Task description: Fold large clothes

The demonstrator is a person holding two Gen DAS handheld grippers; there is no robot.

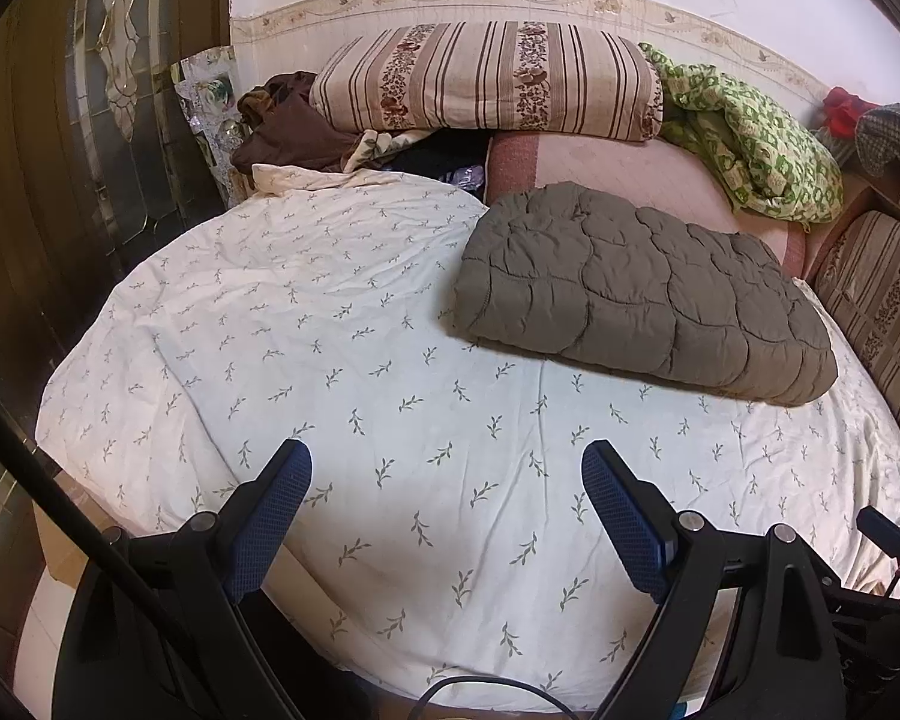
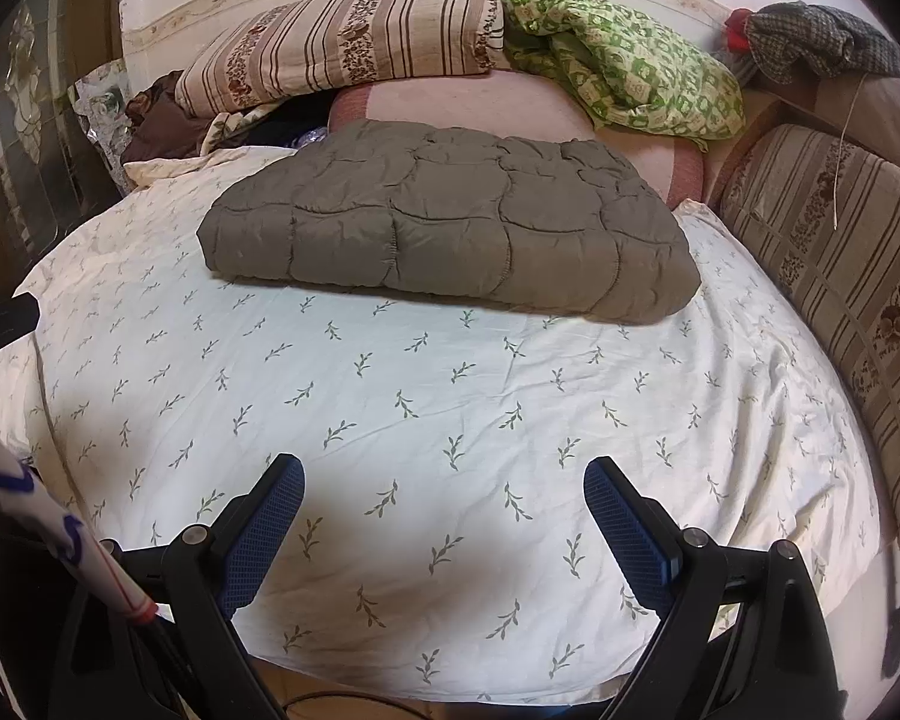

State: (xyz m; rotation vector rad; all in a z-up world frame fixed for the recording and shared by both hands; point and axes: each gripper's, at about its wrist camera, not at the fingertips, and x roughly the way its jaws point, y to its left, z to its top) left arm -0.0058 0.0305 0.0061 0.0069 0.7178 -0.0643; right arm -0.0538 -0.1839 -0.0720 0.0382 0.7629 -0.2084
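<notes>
Grey quilted garment [image 1: 642, 294] lies folded, right of centre in the left wrist view and upper centre in the right wrist view, on a leaf-print sheet [image 2: 450, 420]. Left gripper [image 1: 447, 468] and right gripper [image 2: 444, 483] both hang wide apart at lower frame, holding nothing. Striped pillow [image 1: 486, 78] sits at top.

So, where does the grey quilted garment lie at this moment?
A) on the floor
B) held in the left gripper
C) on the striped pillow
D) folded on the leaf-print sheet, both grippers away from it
D: the grey quilted garment lies folded on the leaf-print sheet, while the left gripper and right gripper are open and apart from it.
</notes>
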